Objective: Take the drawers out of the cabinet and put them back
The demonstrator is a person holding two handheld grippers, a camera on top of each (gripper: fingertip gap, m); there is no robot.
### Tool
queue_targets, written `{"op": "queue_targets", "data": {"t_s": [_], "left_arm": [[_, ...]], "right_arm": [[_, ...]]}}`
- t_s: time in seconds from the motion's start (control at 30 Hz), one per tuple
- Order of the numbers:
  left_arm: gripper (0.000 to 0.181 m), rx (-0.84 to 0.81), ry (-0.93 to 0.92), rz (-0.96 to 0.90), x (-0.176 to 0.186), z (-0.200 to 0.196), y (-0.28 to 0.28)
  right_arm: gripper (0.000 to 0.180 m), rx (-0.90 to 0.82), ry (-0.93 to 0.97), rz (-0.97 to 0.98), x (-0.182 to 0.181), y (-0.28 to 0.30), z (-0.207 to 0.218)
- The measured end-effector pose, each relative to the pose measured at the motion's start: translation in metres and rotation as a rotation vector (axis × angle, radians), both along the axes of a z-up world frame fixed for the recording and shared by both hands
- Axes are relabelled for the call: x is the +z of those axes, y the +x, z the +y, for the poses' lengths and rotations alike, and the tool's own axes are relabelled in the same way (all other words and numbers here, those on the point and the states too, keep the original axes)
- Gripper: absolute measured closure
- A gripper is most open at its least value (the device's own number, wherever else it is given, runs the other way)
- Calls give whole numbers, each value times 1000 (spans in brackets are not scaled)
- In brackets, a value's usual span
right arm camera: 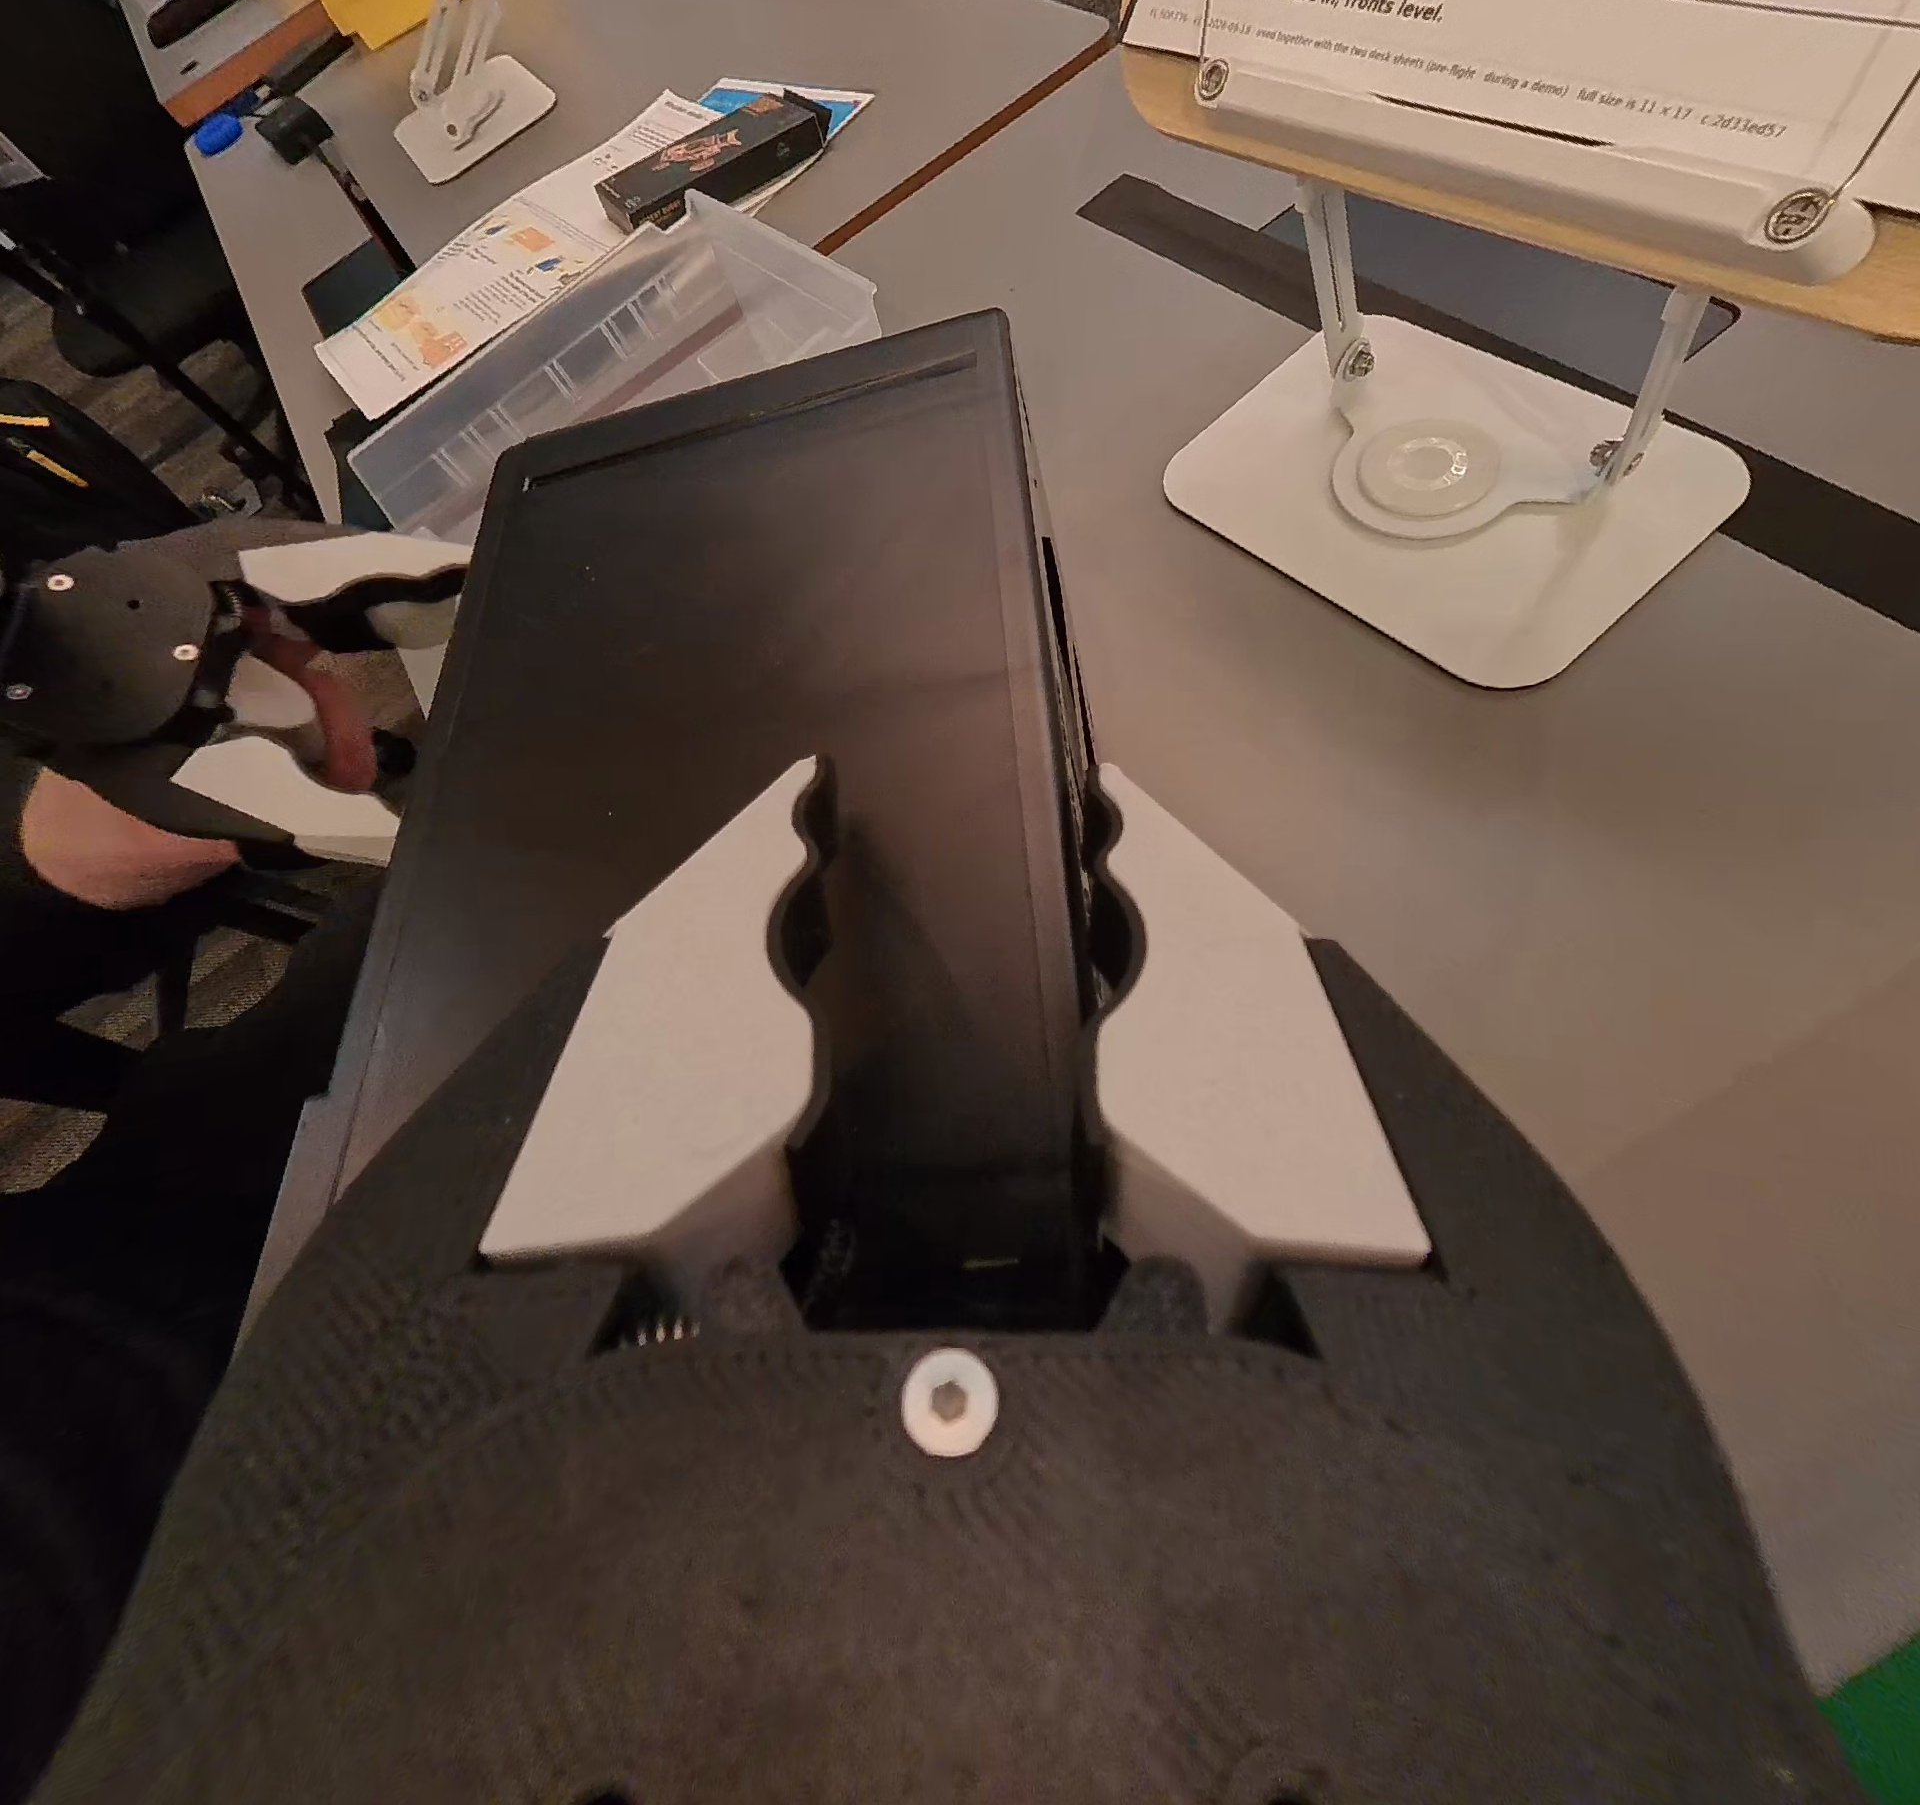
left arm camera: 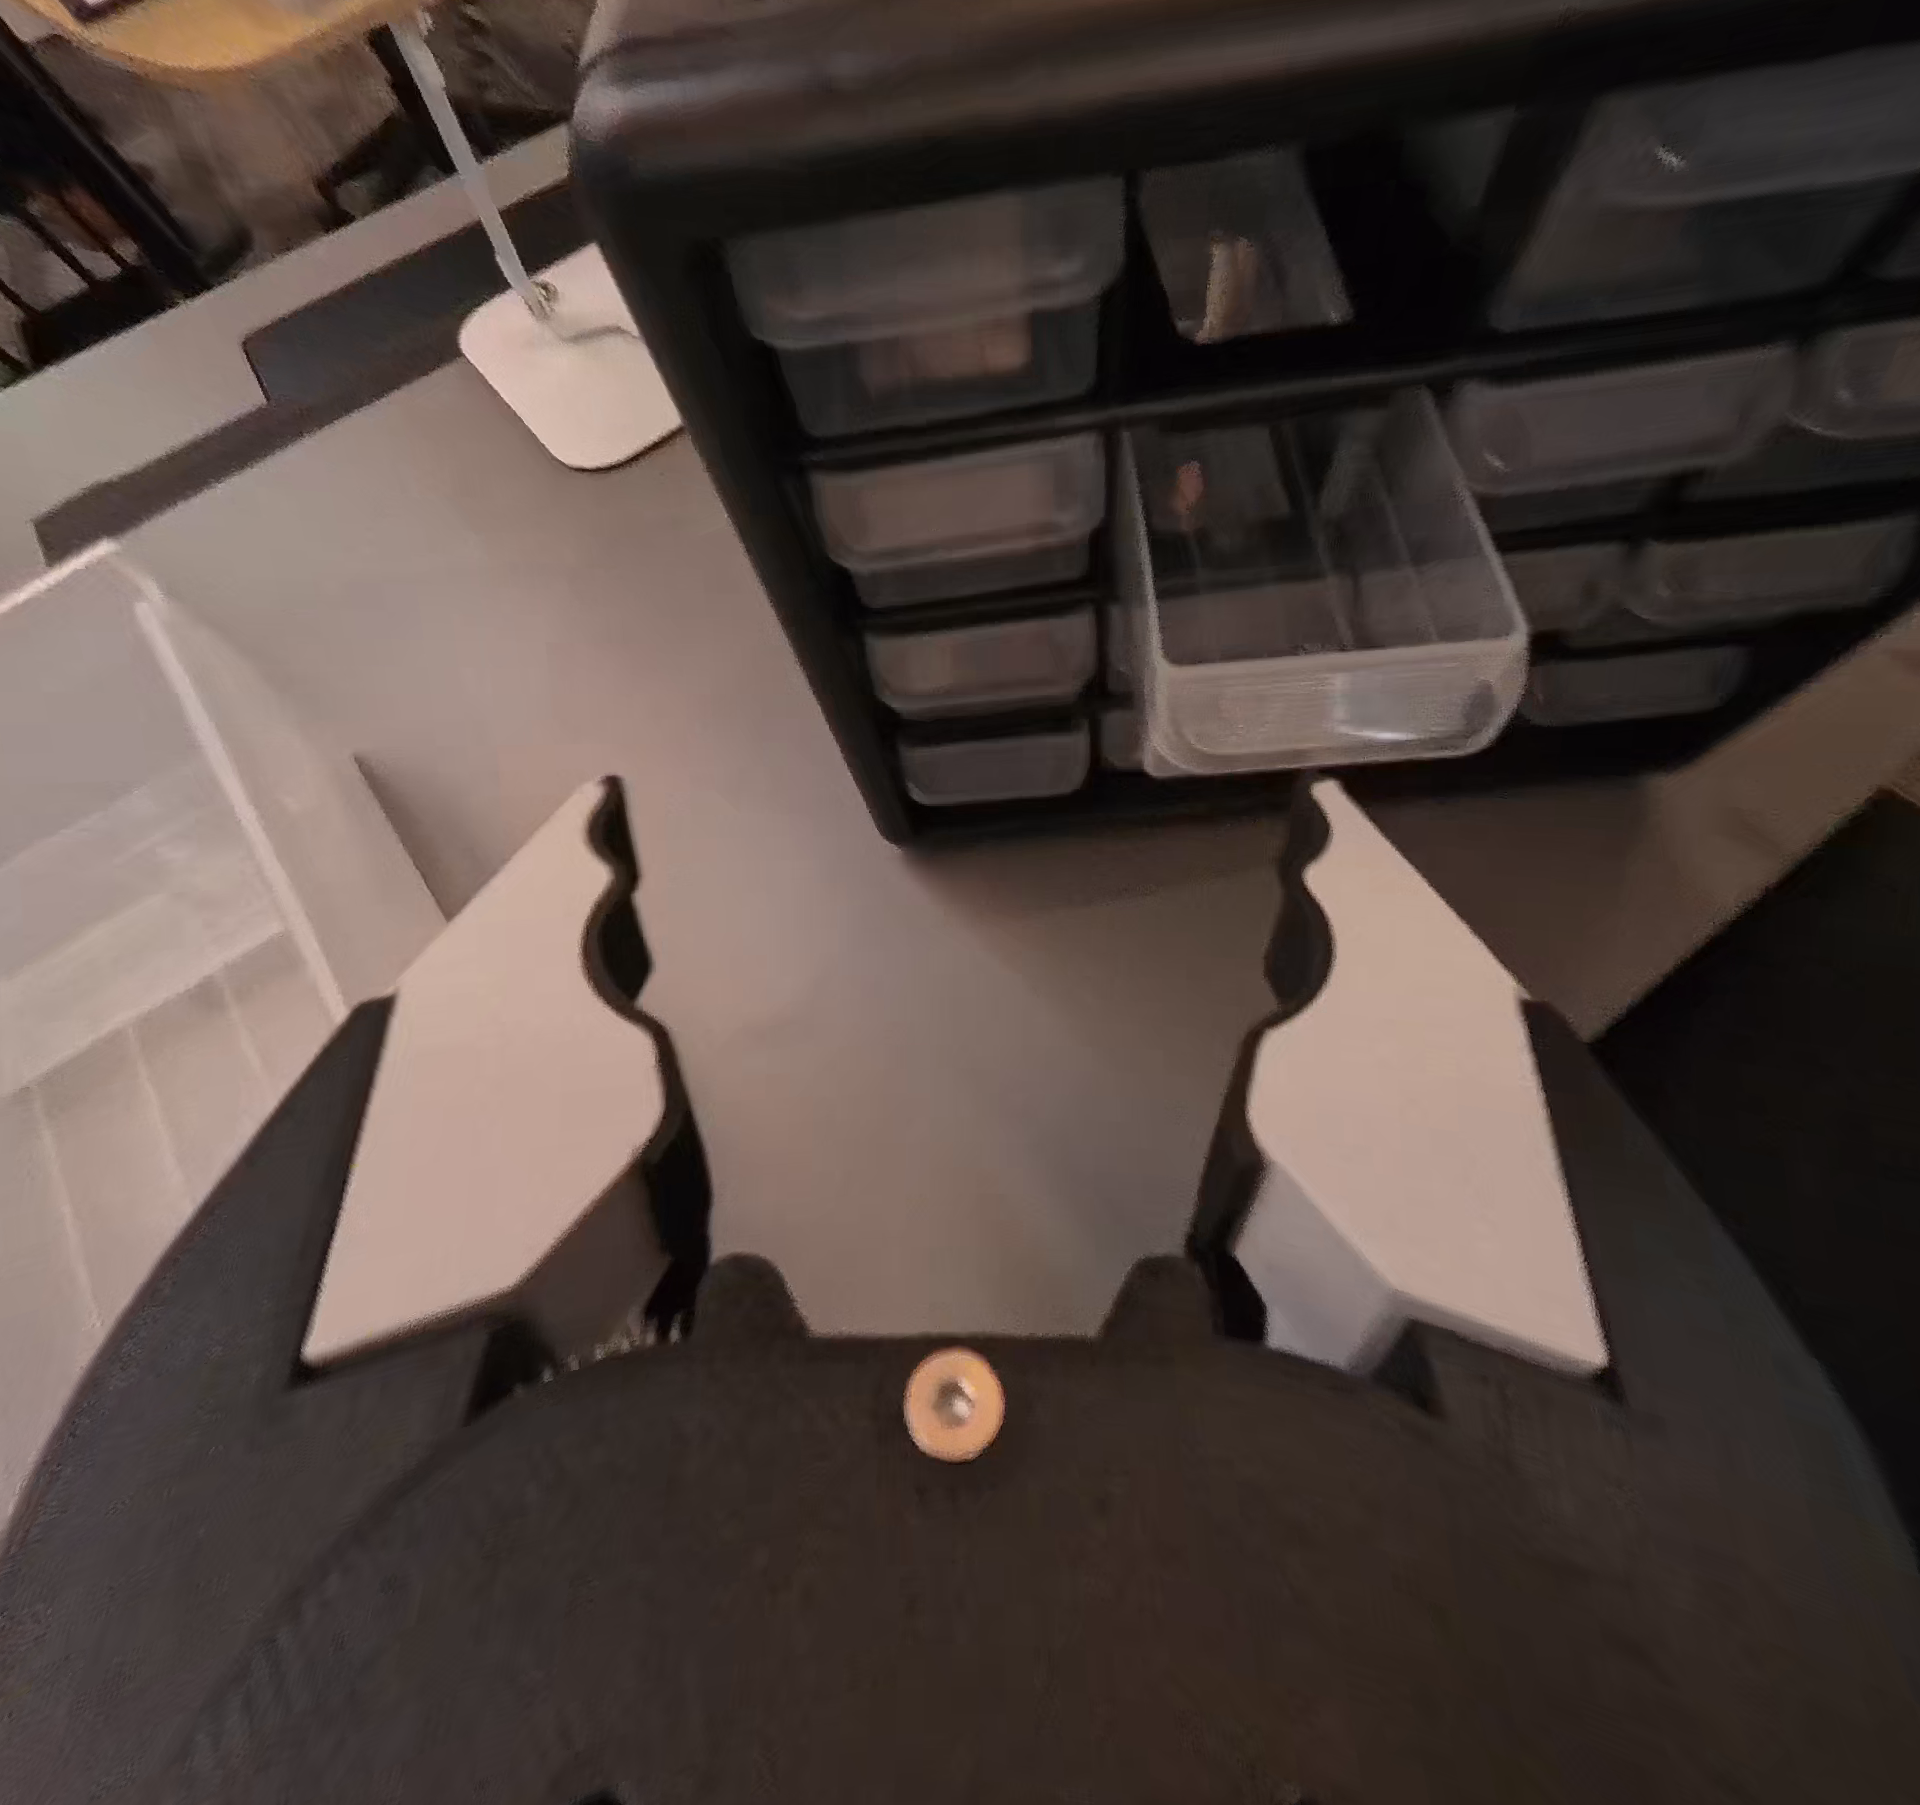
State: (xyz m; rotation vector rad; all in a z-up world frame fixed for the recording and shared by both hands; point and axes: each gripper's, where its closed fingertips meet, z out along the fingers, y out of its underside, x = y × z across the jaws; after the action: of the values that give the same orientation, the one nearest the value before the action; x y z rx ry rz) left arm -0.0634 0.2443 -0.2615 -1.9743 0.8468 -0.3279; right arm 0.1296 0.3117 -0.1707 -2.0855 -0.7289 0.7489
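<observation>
The black cabinet (left arm camera: 1039,41) stands on the grey table with several clear drawers in its slots. One clear drawer (left arm camera: 1320,633) in the second column sticks far out of its slot. A drawer above it (left arm camera: 1247,249) sits deeper than its neighbours. My left gripper (left arm camera: 966,799) is open and empty, just in front of and below the protruding drawer. It also shows in the right wrist view (right arm camera: 312,695), at the cabinet's front. My right gripper (right arm camera: 961,779) is shut on the cabinet's (right arm camera: 727,664) top rear edge, one finger on top, one down the back.
A clear plastic compartment box (left arm camera: 125,820) lies to the left of the cabinet (right arm camera: 623,353). A white stand base (right arm camera: 1455,508) carrying a wooden board with a printed sheet stands behind the cabinet. Papers and a black box (right arm camera: 717,160) lie on the neighbouring table.
</observation>
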Motion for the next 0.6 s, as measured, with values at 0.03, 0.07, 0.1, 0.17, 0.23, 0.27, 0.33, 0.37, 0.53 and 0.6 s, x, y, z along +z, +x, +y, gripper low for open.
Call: {"op": "queue_targets", "data": {"t_s": [0.03, 0.07, 0.1, 0.17, 0.23, 0.27, 0.33, 0.37, 0.53, 0.6], "left_arm": [[51, 6, 5, 2, 0, 6, 4], [47, 28, 15, 22, -2, 14, 7], [46, 64, 26, 52, -5, 24, 7], [38, 105, 22, 55, -8, 37, 11], [42, 138, 2, 31, -11, 47, 15], [42, 165, -6, 42, -15, 51, 14], [41, 190, -41, 38, -19, 53, 14], [38, 224, -49, 45, -20, 54, 8], [43, 237, -54, 62, -12, 44, -10], [44, 233, -49, 85, -7, 42, -18]], "right_arm": [[134, -1, 0, 0, 0, 0, 0], [134, -1, -1, 0, 0, 0, 0], [134, -1, -1, -1, 0, 0, 0], [134, -1, -1, 0, 0, 0, 0], [134, -1, 0, 1, 0, 0, 0], [134, -1, 0, 1, 0, 0, 0], [134, 0, 2, 2, 0, 0, 0], [134, 1, 2, 2, 0, 0, 0], [134, 2, 6, 2, 1, 0, 0], [134, 1, 8, 1, 1, 0, 0]]}}
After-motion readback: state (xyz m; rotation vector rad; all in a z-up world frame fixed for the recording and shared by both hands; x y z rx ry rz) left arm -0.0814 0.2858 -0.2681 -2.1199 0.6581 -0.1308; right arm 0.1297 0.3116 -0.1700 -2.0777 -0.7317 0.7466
